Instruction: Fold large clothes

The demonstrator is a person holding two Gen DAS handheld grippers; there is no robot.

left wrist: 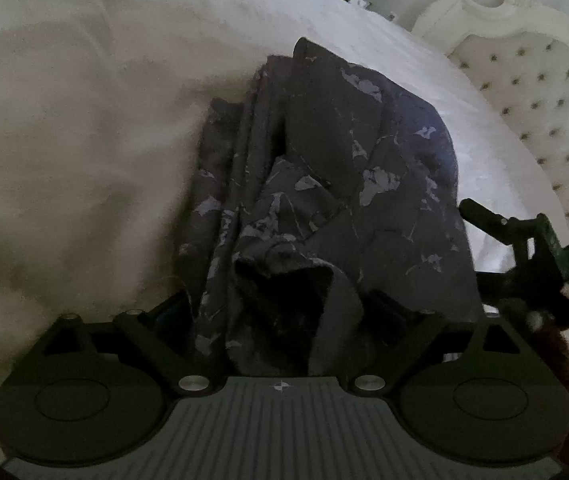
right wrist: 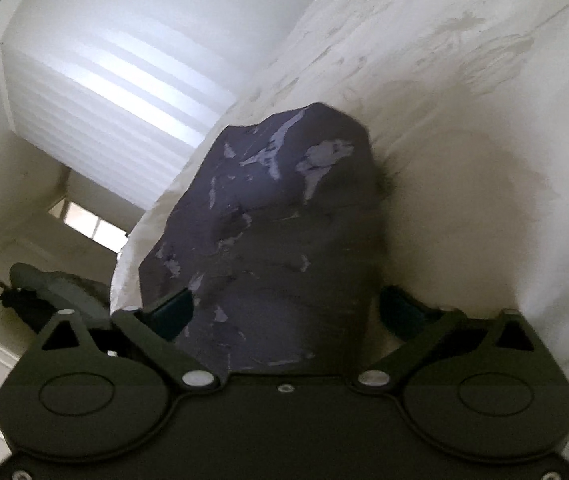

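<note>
A dark grey garment with pale lilac blotches lies bunched on a white bedspread. In the left wrist view it runs from the near edge, right between the fingers, up toward the far side of the bed, with long folds down its left part and a smoother panel on the right. The left gripper has its jaws spread wide; rumpled cloth sits in the gap, and whether either pad touches it is hard to tell. To the right, past the cloth, the right gripper shows as a dark frame with a small green light. A white tufted headboard stands at the far right.

In the right wrist view the garment rises as a hump straight ahead. The right gripper is also spread wide, its teal pads just beside the cloth on either side and not squeezing it. A window blind fills the far left.
</note>
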